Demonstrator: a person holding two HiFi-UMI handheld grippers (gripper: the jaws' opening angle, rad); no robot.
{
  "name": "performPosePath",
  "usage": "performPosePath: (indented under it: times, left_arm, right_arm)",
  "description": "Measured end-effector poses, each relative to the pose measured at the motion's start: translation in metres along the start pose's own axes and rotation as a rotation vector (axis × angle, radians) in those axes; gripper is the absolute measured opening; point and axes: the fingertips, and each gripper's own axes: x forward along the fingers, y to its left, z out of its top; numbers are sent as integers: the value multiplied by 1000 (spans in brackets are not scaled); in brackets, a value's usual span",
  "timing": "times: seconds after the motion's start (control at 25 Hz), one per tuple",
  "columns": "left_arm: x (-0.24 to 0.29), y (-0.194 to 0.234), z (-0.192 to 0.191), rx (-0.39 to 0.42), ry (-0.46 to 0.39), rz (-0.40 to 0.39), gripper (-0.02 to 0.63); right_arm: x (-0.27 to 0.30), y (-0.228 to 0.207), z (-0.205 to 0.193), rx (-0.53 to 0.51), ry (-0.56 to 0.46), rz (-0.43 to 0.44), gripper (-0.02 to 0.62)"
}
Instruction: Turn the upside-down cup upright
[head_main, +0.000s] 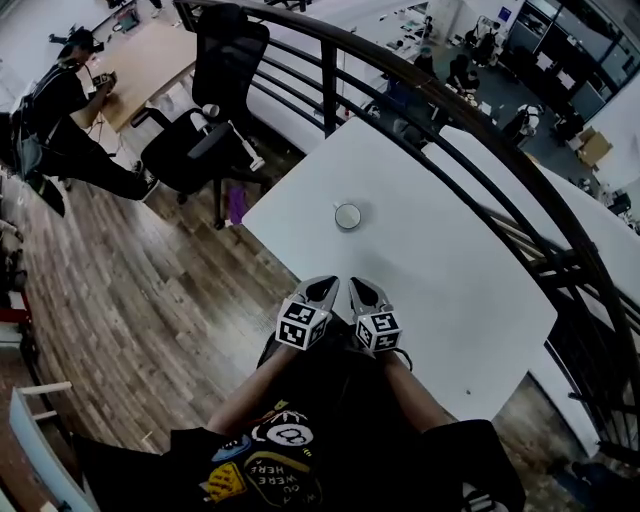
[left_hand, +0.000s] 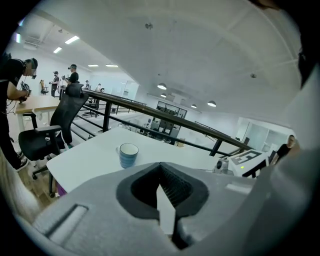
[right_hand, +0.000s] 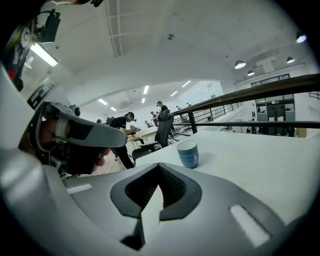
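blue cup (right_hand: 188, 153) upright, white table (right_hand: 260, 155), tongs (right_hand: 161, 192) closed

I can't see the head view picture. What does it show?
A cup stands upright on a white table. Nearer the person, the left gripper and right gripper are side by side, both shut and empty, apart from the cup.

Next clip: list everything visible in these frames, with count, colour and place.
cup: 1, blue with white inside, upright on the table, clear of both grippers
table: 1, white, in front of the person
chair: 1, black, on the floor left of the table
railing: 1, black, along the table's far side
floor: wood, left of the table
bystander: 1, in black, far left
left gripper: 1, grey, shut, empty, near table edge
right gripper: 1, grey, shut, empty, beside the left
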Motion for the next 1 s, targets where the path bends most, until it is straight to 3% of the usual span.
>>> performPosePath:
  times: [0.16, 0.28, 0.36, 0.4, 0.52, 0.64, 0.76, 0.88, 1.0]
  left_arm:
    - [15, 42, 4, -29, 54, 28, 3]
    - [26, 75, 15, -66, 68, 37, 3]
    - [34, 94, 20, -77, 82, 34, 3]
    - [38, 103, 20, -78, 89, 34, 3]
    - [38, 122, 16, -106, 115, 45, 3]
    - [37, 134, 13, -124, 125, 66, 3]
    - [41, 139, 20, -135, 130, 39, 3]
    - [46, 134, 33, -175, 126, -54, 3]
    - [47, 137, 40, -154, 133, -70, 3]
  right_arm:
    - [49, -39, -21, -6, 92, -84, -2]
    - [93, -61, -17, -20, 129, -88, 26]
    - [124, -79, -10, -24, 126, -96, 241]
    - [138, -90, -7, -29, 124, -113, 312]
    - [172, -110, -6, -63, 136, -147, 413]
    - [199, -114, -16, -110, 201, -130, 456]
    - [215, -120, -22, -132, 259, -181, 491]
    - [221, -110, -7, -180, 230, -153, 489]
    - [232, -108, 3, -222, 215, -123, 463]
